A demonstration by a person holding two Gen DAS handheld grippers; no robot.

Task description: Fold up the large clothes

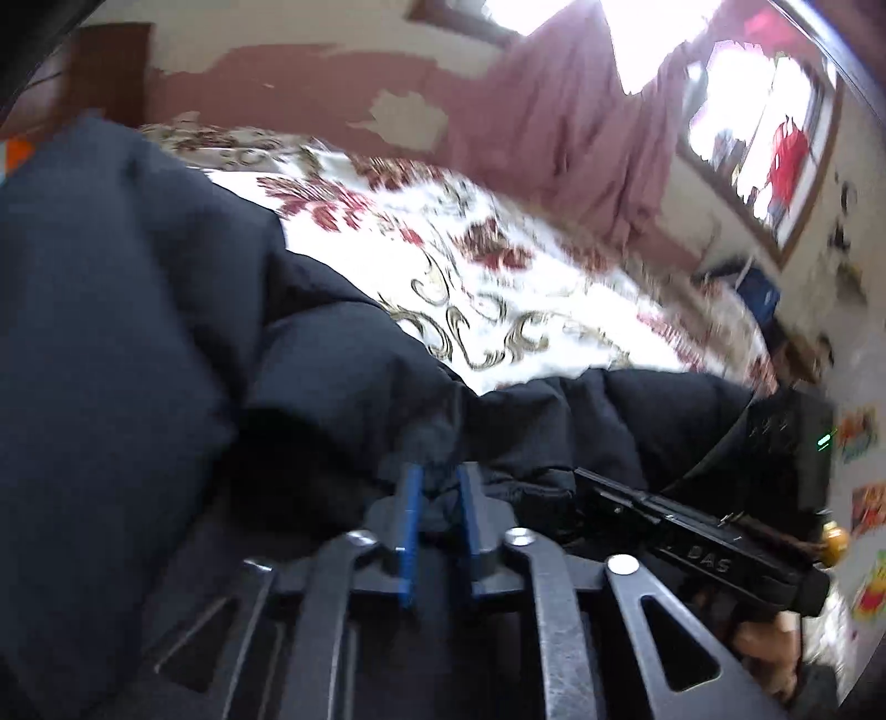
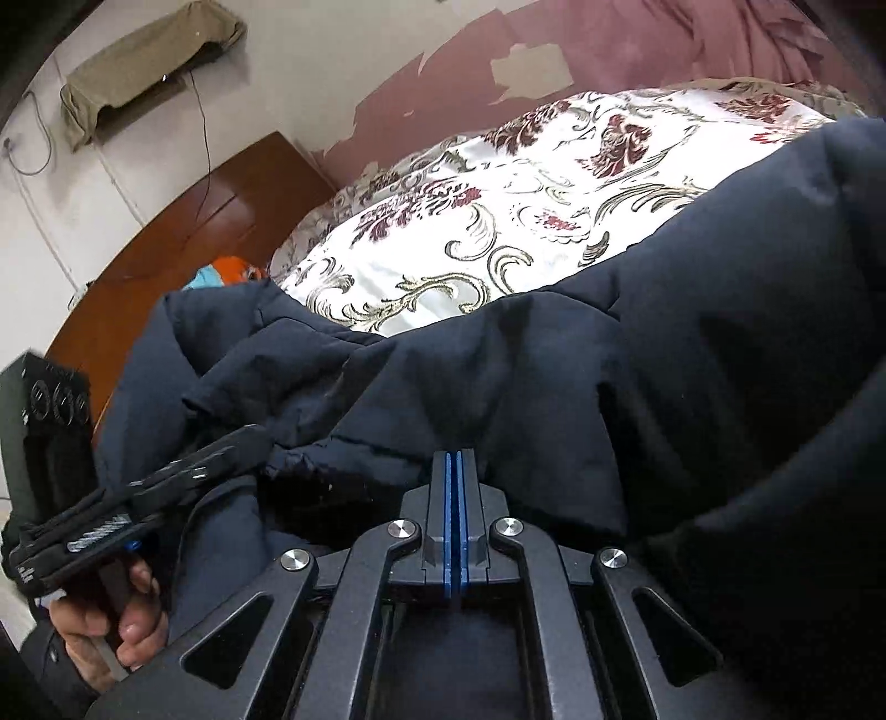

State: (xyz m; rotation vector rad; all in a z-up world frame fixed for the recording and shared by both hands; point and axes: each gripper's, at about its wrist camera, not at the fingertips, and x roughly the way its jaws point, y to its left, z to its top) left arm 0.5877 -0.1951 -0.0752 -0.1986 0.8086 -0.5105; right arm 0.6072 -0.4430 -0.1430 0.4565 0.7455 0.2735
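meanwhile, a large dark navy padded jacket lay bunched across the near side of a bed, on a white bedspread printed with maroon flowers and grey-gold scrolls. in the left wrist view the same jacket filled the left and lower middle of the picture, with the bedspread bright behind it.

the left tool had its blue pads standing a little apart, with a narrow gap between them; dark fabric sat at the tips, but that view was blurred and whether the pads pressed on the cloth could not be told. the right tool was clenched, its two blue pads together with only a thin line between them, the tips lying against a fold of the jacket; whether any cloth was caught in that line could not be told.

each view caught the other tool from the side: the left tool at lower left of the right wrist view, held by a hand, and the right tool at lower right of the left wrist view, held by a hand.

behind the bed ran a wall with peeling maroon paint, a brown wooden headboard, and a pink curtain beside a bright window.
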